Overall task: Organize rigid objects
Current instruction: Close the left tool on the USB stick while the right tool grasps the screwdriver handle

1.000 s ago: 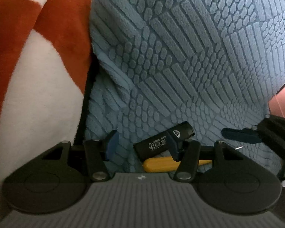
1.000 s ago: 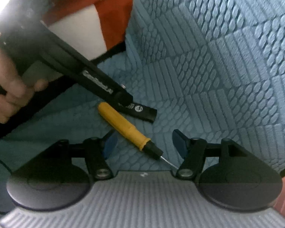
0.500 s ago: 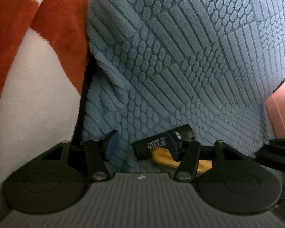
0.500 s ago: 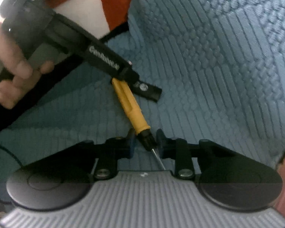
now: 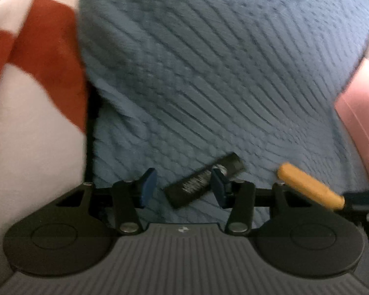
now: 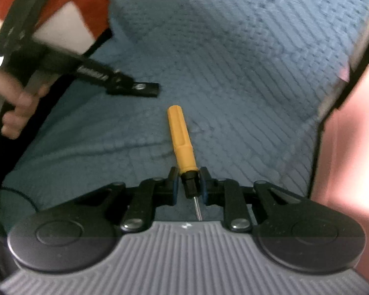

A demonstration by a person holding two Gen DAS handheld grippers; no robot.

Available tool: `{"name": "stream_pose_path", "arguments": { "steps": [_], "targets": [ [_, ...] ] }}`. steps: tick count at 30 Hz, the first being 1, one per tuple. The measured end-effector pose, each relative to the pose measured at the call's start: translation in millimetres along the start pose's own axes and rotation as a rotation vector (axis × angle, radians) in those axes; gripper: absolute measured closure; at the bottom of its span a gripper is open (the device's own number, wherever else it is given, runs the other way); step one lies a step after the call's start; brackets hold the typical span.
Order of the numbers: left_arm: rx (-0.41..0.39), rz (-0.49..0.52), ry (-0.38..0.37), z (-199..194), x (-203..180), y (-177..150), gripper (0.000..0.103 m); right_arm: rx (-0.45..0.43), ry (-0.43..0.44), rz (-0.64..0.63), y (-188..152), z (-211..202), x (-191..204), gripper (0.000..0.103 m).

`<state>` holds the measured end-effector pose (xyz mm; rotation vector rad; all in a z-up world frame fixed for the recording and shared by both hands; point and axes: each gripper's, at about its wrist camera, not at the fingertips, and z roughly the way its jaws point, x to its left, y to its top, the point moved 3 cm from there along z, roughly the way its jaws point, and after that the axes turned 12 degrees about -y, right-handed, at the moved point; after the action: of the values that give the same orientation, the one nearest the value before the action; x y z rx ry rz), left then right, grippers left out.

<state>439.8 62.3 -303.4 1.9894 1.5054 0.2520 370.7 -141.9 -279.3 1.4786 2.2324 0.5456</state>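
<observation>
A yellow-handled screwdriver [image 6: 182, 140] is held by its black collar in my right gripper [image 6: 188, 188], which is shut on it and holds it above the blue textured cover [image 6: 233, 73]. It also shows at the right of the left wrist view [image 5: 310, 189]. A black stick-shaped object with white lettering [image 5: 204, 180] lies on the cover between the fingers of my left gripper [image 5: 183, 185], which is open around it. The left gripper also shows in the right wrist view [image 6: 132, 87], with the black object's end past its tip.
A red and white blanket [image 5: 32, 98] lies at the left of the cover. A pink surface [image 6: 351, 147] borders the cover on the right. A dark gap [image 5: 89, 135] runs between blanket and cover.
My right gripper has shut on the screwdriver and lifted it away to the right of the black object. My left gripper stays open around the black object.
</observation>
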Motion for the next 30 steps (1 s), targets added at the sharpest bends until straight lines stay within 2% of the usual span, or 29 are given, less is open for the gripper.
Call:
{"name": "stream_pose_path", "arguments": {
  "steps": [2, 4, 10, 14, 16, 25, 28, 30],
  "targets": [
    [0.031, 0.047, 0.001, 5.6, -8.1, -4.6, 0.049, 0.003, -0.011, 0.033, -4.8, -3.4, -4.6, 0.082],
    [0.03, 0.108, 0.013, 7.2, -16.7, -7.5, 0.052, 0.002, -0.016, 0.052, -8.8, -7.4, -6.9, 0.082],
    [0.012, 0.125, 0.014, 7.7, -24.4, -10.8, 0.067, 0.014, -0.012, 0.129, -20.1, -8.8, -10.2, 0.082],
    [0.013, 0.1, 0.026, 6.8, -33.7, -15.6, 0.073, 0.008, -0.008, 0.149, -19.1, -14.1, -10.1, 0.082],
    [0.023, 0.084, 0.009, 4.2, -39.5, -20.2, 0.075, -0.001, -0.003, 0.157, -19.1, -18.9, -11.0, 0.082],
    [-0.003, -0.015, -0.02, -20.8, -65.6, -41.2, 0.076, -0.012, 0.012, 0.211, -34.6, -37.2, -14.1, 0.083],
    [-0.01, -0.053, -0.008, -28.6, -75.1, -51.4, 0.076, -0.018, 0.007, 0.218, -42.1, -44.5, -10.3, 0.083],
    [-0.031, -0.065, 0.033, -36.7, -81.1, -58.8, 0.076, -0.013, 0.01, 0.227, -48.3, -47.7, -7.2, 0.085]
  ]
}}
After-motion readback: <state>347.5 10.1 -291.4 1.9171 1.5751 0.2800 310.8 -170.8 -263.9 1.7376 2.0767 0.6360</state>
